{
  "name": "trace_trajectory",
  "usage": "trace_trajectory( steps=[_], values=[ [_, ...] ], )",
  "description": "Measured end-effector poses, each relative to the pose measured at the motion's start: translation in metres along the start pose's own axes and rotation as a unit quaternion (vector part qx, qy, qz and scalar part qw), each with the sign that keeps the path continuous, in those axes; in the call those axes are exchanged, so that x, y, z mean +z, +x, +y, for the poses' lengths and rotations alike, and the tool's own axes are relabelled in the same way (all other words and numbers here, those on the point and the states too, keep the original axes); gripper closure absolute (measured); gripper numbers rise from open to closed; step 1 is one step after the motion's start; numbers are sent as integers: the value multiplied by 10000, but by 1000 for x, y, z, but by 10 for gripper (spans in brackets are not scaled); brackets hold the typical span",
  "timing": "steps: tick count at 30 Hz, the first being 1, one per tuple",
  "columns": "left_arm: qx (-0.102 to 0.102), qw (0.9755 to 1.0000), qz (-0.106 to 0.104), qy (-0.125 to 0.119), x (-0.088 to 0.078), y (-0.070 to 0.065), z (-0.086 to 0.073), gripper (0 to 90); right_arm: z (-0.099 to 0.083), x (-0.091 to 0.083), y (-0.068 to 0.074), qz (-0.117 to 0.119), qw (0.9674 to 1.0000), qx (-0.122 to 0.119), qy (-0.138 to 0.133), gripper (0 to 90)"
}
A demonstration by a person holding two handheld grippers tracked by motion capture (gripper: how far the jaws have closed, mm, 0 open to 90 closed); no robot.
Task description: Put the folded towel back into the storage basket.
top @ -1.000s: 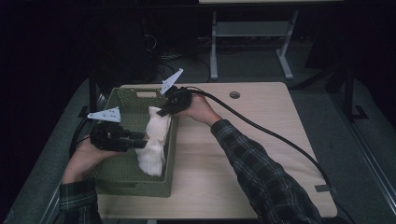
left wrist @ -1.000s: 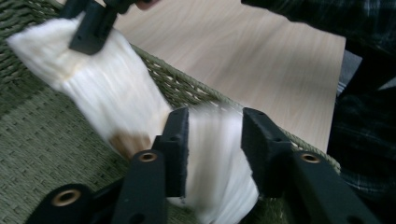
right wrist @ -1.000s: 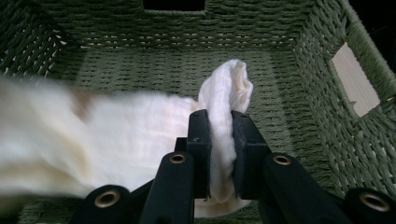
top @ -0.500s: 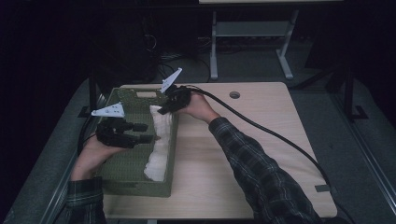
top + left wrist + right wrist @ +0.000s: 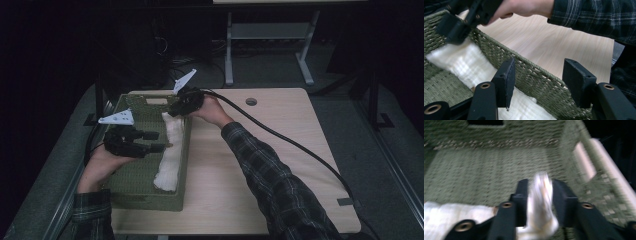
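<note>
A white folded cloth point(image 5: 170, 150) lies inside a green woven basket point(image 5: 145, 200), stretched along its right wall. My left gripper point(image 5: 159, 141) hovers over the basket just left of the cloth. Its jaws have just opened and hold nothing; in the left gripper view they point(image 5: 539, 72) frame the basket wall point(image 5: 531, 80) and the cloth point(image 5: 466, 65). My right gripper point(image 5: 173, 113) is at the cloth's far end. Its jaws point(image 5: 539, 187) have just been opening, with a fold of cloth point(image 5: 541, 202) loose between them above the basket floor point(image 5: 486, 165).
The basket sits on the left part of a light wooden table point(image 5: 260, 150) with a round cable hole point(image 5: 251, 101) near its far edge. A black cable point(image 5: 280, 135) trails from the right gripper across the table. A desk frame point(image 5: 230, 50) stands behind.
The cloth, held bunched between both grippers before, has dropped flat along the basket's right wall. The left gripper let go and drew back left. The right gripper's jaws opened at the far end.
</note>
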State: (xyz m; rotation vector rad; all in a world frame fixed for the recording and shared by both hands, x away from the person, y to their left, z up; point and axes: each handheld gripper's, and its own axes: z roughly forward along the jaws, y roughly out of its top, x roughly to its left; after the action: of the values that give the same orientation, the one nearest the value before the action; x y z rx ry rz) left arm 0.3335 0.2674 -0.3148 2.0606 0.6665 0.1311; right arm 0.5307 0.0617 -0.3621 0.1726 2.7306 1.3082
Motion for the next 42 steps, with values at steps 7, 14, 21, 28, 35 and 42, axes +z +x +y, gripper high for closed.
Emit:
trace_trajectory(
  steps=[7, 14, 21, 28, 35, 42],
  values=[
    [-12, 10000, 27, 34, 6, 0, 2, 421, 3, -20, -6, -102, 9999, 106, -89, 499],
    [-10, 10000, 34, -73, 15, -3, 10, 397, 3, -35, 4, -13, 9998, 174, -58, 452],
    [26, 9999, 132, -68, 30, -7, 20, 344, -11, -56, 5, -54, 9996, 285, -46, 414],
    [52, 9997, 232, -47, 46, -14, 30, 294, -29, -80, 3, -150, 9992, 363, -120, 389],
    [100, 9995, 300, -10, 67, -26, 39, 259, -48, -106, 6, -297, 9984, 430, -204, 357],
    [60, 9992, 388, -95, 83, -37, 46, 258, -71, -124, 8, -421, 9976, 508, -218, 343]
  ],
)
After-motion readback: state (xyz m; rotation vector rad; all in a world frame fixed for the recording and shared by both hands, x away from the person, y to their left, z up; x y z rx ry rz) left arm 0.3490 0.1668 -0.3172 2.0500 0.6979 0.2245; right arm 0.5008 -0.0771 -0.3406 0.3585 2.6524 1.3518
